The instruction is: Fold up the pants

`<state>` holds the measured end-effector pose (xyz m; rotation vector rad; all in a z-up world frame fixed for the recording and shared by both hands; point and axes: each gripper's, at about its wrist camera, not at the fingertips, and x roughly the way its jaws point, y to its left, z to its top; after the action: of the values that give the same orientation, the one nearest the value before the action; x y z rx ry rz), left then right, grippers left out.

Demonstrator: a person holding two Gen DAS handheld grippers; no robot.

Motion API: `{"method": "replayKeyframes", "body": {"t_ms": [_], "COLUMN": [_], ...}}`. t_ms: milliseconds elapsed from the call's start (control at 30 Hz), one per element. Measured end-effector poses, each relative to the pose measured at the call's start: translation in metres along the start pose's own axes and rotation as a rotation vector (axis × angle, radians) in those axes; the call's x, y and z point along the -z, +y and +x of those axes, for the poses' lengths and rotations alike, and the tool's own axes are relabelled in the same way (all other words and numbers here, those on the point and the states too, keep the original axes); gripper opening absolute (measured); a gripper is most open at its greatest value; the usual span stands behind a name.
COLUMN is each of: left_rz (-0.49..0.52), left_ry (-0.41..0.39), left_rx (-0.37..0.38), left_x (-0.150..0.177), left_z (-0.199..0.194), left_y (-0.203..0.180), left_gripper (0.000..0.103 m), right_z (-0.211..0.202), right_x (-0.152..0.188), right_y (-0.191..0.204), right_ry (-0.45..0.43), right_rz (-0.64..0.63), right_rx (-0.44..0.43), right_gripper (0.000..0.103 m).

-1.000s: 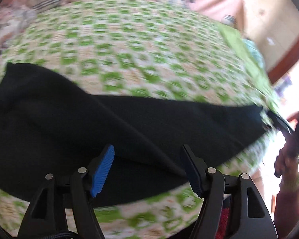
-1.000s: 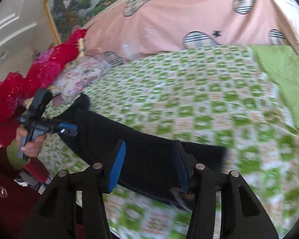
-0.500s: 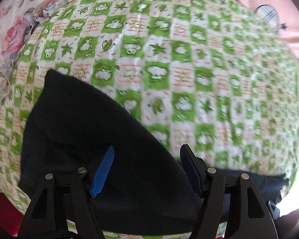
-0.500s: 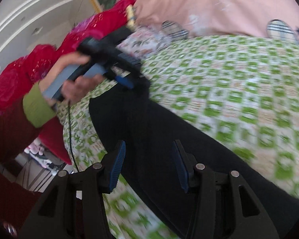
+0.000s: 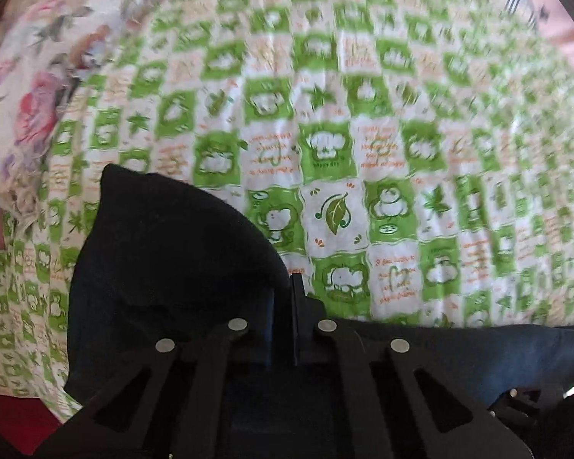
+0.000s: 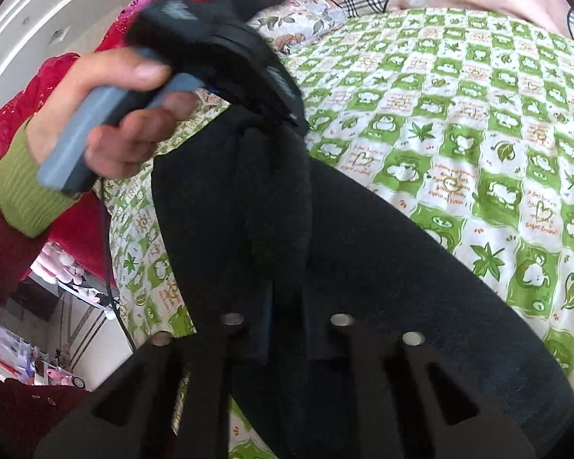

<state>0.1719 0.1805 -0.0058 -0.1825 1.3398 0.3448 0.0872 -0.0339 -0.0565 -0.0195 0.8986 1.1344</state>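
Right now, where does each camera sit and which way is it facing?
Left wrist: on the left gripper, looking along its closed fingers across the black pants and checked bedsheet.
Right wrist: on the right gripper, facing the left hand holding the other gripper above the sheet.
Shared: both show the pants pinched in their own fingers on the same sheet.

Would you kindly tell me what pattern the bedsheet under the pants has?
Green and white checks with small cartoon and leaf prints on the bedsheet, clearest in the left wrist view.
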Motion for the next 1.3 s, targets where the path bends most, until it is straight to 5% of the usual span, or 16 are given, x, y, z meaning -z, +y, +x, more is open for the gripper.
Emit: {"method": "replayKeyframes", "body": {"t_ms": [367, 633, 1033, 1300], "left_rz": [-0.273, -0.414, -0.491, -0.507], "left_ry": [-0.288, -0.334, -0.356, -0.348], "left_rx": [0.273, 0.403, 0.535, 0.556], "left_x": [0.108, 0.196, 0.226, 0.236], "left_z": [-0.077, -0.068, -0.023, -0.012], "left_y": [0.090, 0.107, 0.125, 0.131], "left_gripper": [0.003, 0.003, 0.004, 0.004], "right_z": [-0.038, -0.024, -0.008, 0.001], "right_x": [-0.001, 0.015, 0.027, 0.031], "right_y": [0.044, 0.056, 0.069, 0.073], "right_ry": [-0.112, -0.041, 0.040, 0.082], "right_rz": [-0.203, -0.242, -0.282, -0.302], "right_rx": [0.004, 0.027, 0.067, 0.081], "right_gripper": [0.006, 0.006, 0.006, 0.006]}}
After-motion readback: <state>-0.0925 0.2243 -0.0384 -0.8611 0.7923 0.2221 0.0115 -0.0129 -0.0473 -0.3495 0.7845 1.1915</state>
